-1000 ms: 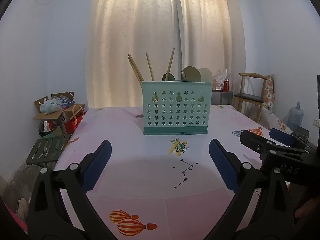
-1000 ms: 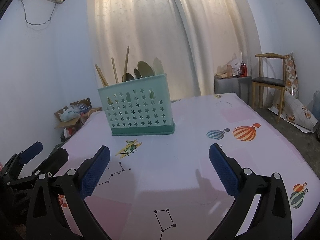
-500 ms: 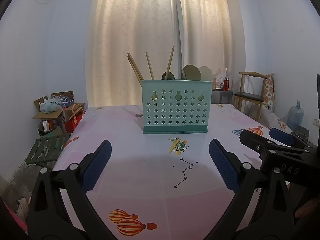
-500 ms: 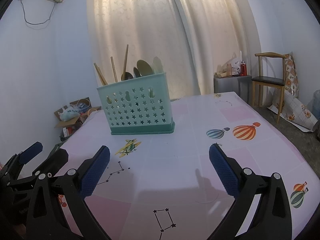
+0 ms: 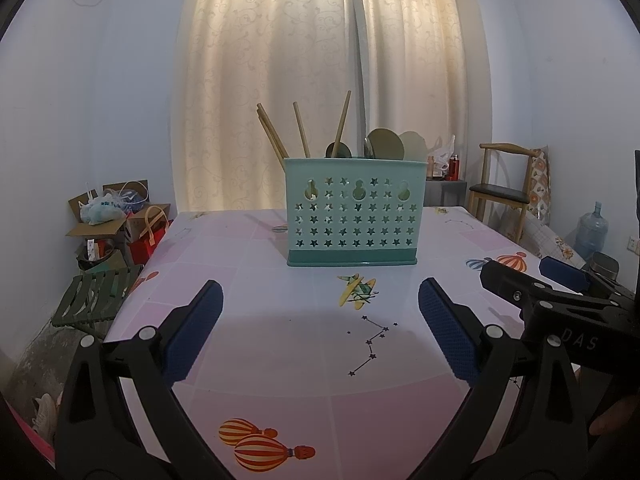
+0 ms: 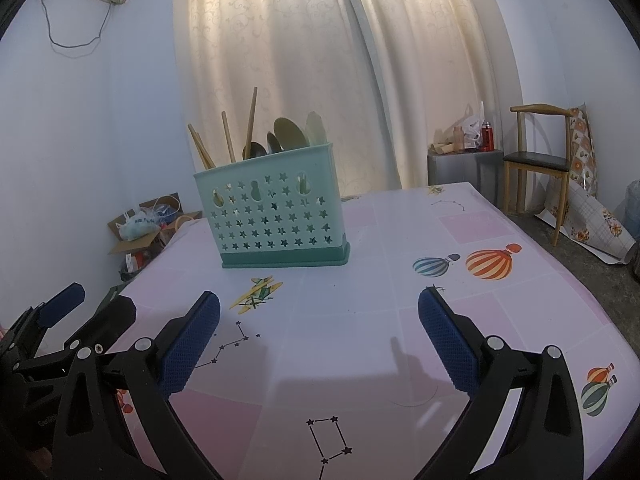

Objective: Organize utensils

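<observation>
A teal utensil basket (image 5: 352, 220) with star holes stands upright in the middle of the pink table (image 5: 280, 344); it also shows in the right wrist view (image 6: 276, 220). Several wooden chopsticks (image 5: 276, 136) and spoons (image 5: 384, 144) stick up out of it. My left gripper (image 5: 320, 332) is open and empty, above the table in front of the basket. My right gripper (image 6: 318, 336) is open and empty, to the right of the left one. The right gripper shows at the right edge of the left wrist view (image 5: 560, 284).
A wooden chair (image 5: 504, 192) and a water bottle (image 5: 592, 232) stand to the right of the table. Cardboard boxes and bags (image 5: 116, 216) and a folded stool (image 5: 96, 300) lie on the floor at the left. Curtains hang behind the table.
Both views have dipped slightly, so the basket sits a little higher in frame. Both grippers stay open and empty.
</observation>
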